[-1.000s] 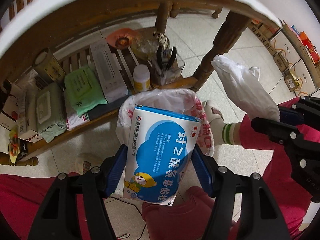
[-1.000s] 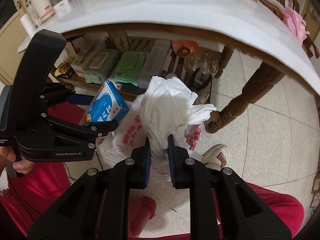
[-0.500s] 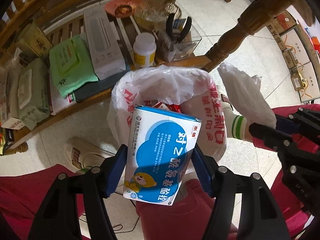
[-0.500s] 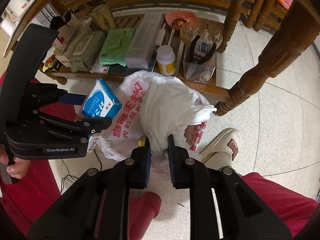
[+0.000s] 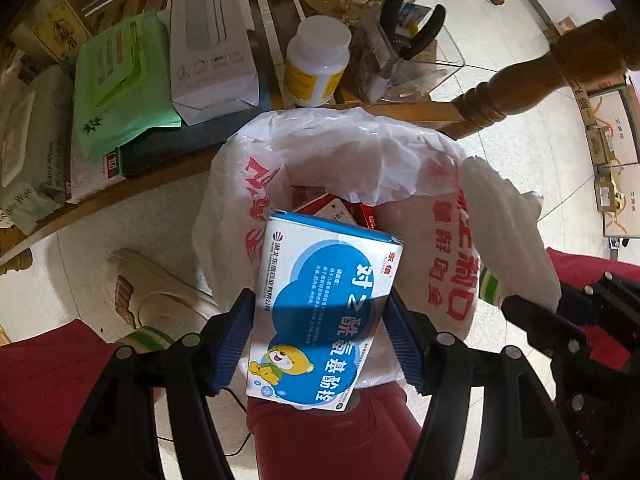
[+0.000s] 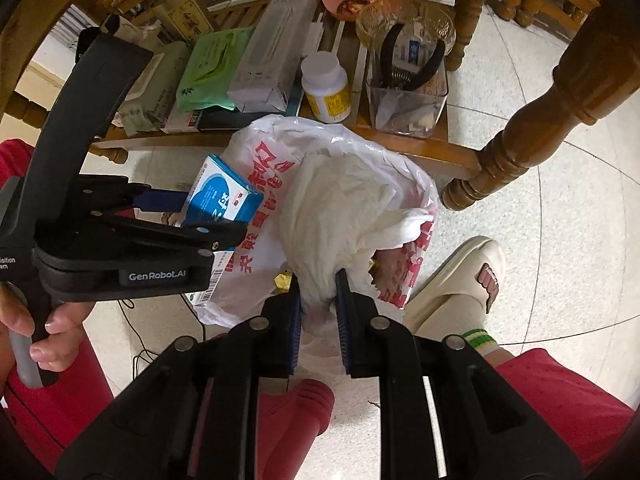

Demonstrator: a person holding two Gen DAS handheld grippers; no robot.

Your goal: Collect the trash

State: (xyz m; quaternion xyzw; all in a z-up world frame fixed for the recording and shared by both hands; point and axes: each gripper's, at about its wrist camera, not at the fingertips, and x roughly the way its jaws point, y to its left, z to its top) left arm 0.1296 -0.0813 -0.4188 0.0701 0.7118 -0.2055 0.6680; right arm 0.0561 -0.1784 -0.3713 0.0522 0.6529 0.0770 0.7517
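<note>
My left gripper [image 5: 320,316] is shut on a blue and white medicine box [image 5: 324,312] and holds it over the near rim of an open white plastic trash bag [image 5: 360,160] with red print; red boxes lie inside. The box also shows in the right wrist view [image 6: 224,200], between the left gripper's fingers [image 6: 160,200]. My right gripper [image 6: 318,284] is shut on a crumpled white tissue wad [image 6: 340,216] just above the bag [image 6: 260,248]. The wad also shows in the left wrist view [image 5: 508,240], at the bag's right side.
A low wooden shelf [image 5: 420,112] behind the bag holds wipes packs [image 5: 120,84], a white carton [image 5: 208,40], a pill bottle [image 5: 316,60] and a clear bin with pliers [image 6: 408,92]. A table leg [image 6: 520,140] stands right. Slippered feet [image 6: 460,280] and red-trousered legs flank the bag.
Both grippers have dropped from table height toward the floor, closing on the bag. The box and tissue wad now hang right over the bag's opening; grips unchanged.
</note>
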